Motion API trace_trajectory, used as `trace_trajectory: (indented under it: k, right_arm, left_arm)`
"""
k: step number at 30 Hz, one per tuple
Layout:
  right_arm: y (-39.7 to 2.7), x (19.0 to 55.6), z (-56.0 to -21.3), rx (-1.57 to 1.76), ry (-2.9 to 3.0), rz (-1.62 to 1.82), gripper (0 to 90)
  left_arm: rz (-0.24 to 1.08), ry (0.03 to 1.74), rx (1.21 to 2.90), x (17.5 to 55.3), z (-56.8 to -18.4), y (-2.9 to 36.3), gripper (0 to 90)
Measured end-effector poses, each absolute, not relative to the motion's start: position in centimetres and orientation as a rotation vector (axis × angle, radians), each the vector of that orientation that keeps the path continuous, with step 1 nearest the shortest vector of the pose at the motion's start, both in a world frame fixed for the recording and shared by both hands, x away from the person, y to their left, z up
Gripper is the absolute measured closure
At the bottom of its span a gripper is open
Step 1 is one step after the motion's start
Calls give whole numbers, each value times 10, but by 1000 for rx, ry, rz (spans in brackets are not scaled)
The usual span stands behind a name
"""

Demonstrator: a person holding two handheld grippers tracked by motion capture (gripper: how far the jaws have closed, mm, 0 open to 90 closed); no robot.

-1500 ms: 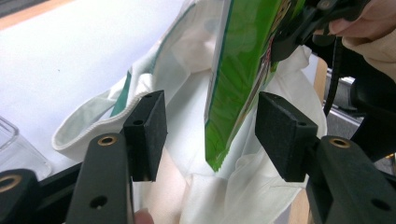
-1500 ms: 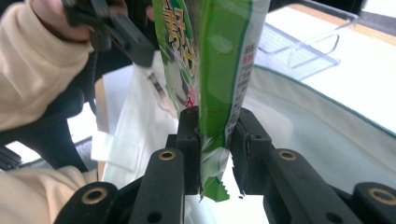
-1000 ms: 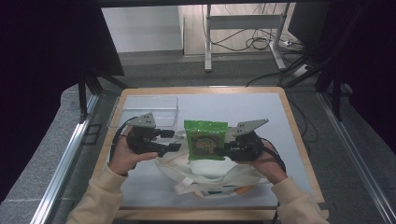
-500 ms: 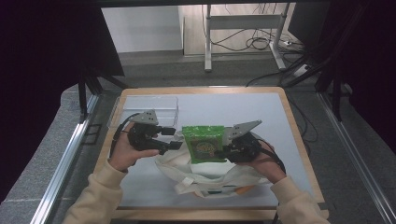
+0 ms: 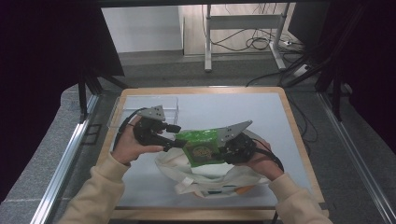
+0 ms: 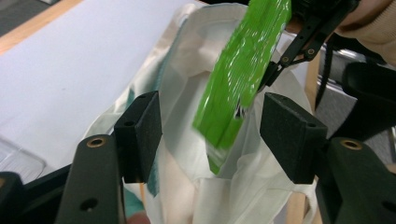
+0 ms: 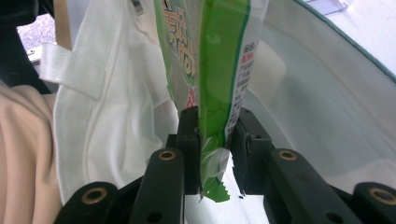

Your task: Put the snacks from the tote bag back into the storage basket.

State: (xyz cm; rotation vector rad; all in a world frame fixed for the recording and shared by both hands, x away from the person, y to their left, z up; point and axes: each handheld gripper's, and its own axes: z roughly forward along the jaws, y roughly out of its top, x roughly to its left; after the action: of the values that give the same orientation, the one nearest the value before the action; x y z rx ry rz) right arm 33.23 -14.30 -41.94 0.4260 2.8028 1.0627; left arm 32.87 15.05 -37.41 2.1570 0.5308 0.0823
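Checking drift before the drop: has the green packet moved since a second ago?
Yes. In the high view the green packet has sunk toward the near table edge, closer to the white bag, away from the clear box.

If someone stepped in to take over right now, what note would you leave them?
Right gripper: shut on the green packet, pinching its edge.
Left gripper: open, holding nothing; the packet's lower end hangs between its jaws, untouched.
White bag: lying on the table, mouth open under the packet.
Done: packet lifted and brought over the bag's mouth.
Left: probably lower the packet into the bag and let go; the left gripper may need to hold the bag open.
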Motion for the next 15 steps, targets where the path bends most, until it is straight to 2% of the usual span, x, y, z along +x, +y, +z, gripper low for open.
trace_trajectory:
  k: [7, 15]
  right_arm:
    - [-136, 328, -418, 354, 2822, 1029, 736]
    - [-135, 327, -415, 322, 2817, 1024, 735]
  left_arm:
    - [22, 438, 2249, 330, -375, 134, 417]
    - [-23, 425, 2307, 331, -382, 127, 643]
